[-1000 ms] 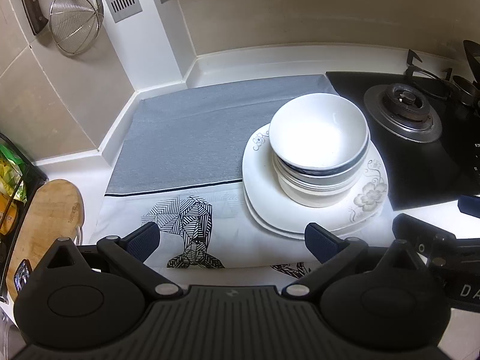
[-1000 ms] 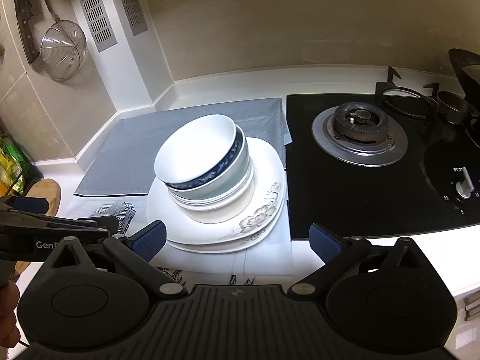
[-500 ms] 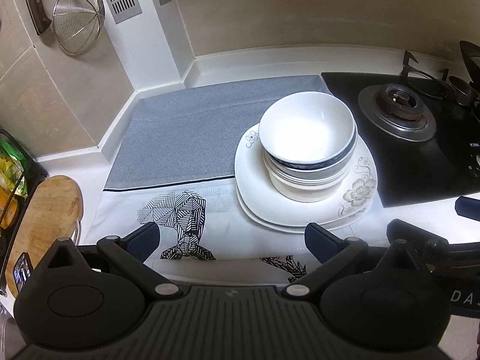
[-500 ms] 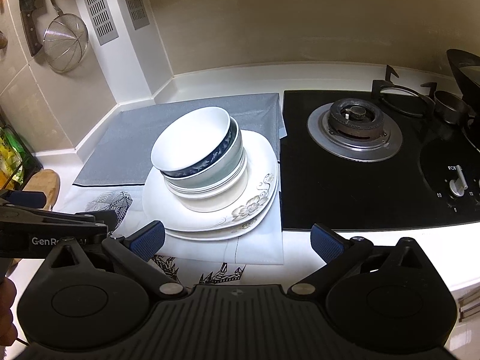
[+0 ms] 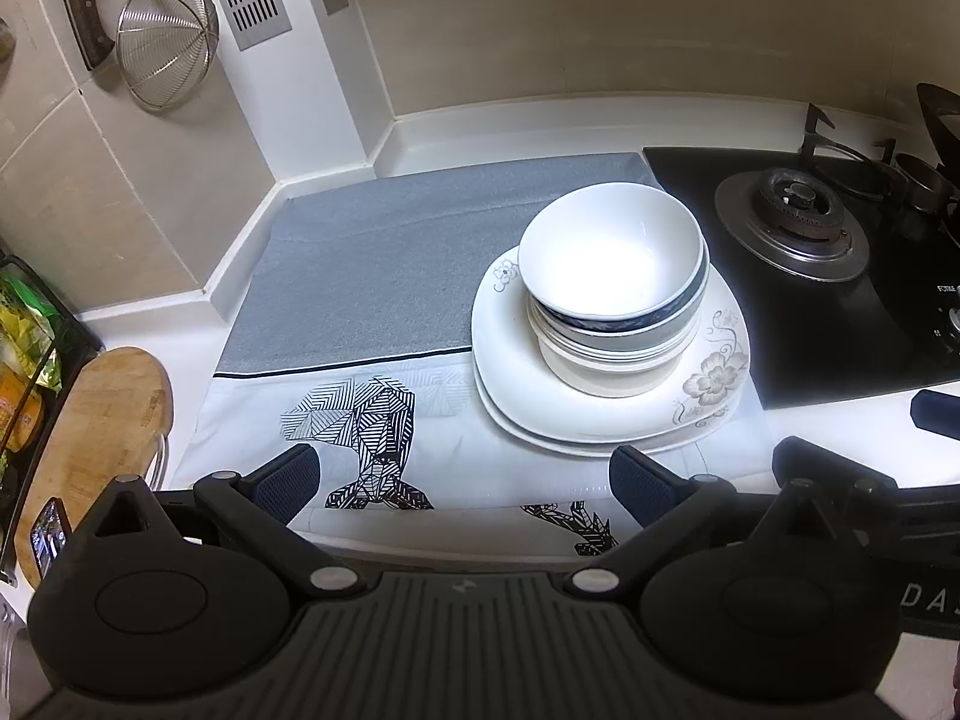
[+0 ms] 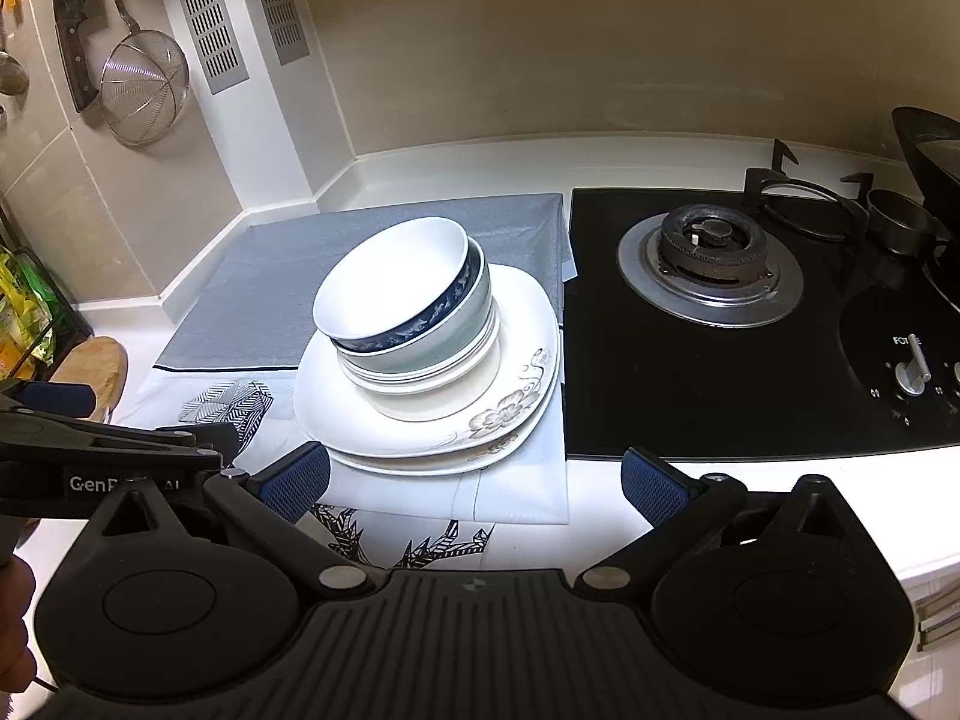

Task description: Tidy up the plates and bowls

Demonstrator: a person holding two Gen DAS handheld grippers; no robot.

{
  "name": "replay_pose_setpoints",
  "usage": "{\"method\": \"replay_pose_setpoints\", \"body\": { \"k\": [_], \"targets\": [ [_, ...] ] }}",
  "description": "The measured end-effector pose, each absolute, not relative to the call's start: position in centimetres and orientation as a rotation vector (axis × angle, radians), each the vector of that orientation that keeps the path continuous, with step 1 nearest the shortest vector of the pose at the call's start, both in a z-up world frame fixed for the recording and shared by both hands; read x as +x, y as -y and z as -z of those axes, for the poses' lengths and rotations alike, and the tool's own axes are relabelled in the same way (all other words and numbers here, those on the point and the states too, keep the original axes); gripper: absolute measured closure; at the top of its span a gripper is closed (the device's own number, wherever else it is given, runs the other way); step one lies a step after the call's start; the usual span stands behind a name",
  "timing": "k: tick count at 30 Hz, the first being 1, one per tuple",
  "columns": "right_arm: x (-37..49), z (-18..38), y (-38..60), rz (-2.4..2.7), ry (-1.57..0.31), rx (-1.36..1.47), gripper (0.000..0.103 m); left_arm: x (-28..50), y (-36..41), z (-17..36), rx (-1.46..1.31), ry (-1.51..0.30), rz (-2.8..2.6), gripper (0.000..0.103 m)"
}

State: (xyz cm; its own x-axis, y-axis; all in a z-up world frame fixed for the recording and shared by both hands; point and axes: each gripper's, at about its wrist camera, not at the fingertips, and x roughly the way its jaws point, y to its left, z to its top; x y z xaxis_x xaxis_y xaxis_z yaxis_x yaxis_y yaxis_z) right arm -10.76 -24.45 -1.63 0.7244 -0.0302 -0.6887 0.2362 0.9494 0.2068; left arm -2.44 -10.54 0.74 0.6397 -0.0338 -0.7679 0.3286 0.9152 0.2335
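Both sides level and low at the desk's [image 5: 600, 120] near edge. The left hand-held gripper [image 5: 462, 480] is spread wide, nothing between its fingers. The right hand-held gripper [image 6: 474, 480] is wide and empty too. Nested bowls [image 5: 612, 276] sit on stacked plates [image 5: 522, 384] on the cloth [image 5: 384, 264], just beside the stove [image 6: 714, 276], apart from both.

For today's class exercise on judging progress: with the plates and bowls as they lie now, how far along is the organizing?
Done: the bowls are nested in one stack on the plates, which sit stacked on the cloth. In hand: nothing; the left gripper and right gripper are open and short of the stack. Left: nothing obvious; whether the stack must be moved elsewhere cannot be told.
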Motion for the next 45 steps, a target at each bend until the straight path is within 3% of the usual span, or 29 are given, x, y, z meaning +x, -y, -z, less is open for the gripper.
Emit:
{"method": "replay_pose_setpoints", "body": {
  "k": [45],
  "targets": [
    [-10.59, 1.0, 24.22, 0.144, -0.73, 0.279, 0.0, -2.37, 10.25, -1.1, 0.376, -0.849, 0.211, 0.0]
  ]
}}
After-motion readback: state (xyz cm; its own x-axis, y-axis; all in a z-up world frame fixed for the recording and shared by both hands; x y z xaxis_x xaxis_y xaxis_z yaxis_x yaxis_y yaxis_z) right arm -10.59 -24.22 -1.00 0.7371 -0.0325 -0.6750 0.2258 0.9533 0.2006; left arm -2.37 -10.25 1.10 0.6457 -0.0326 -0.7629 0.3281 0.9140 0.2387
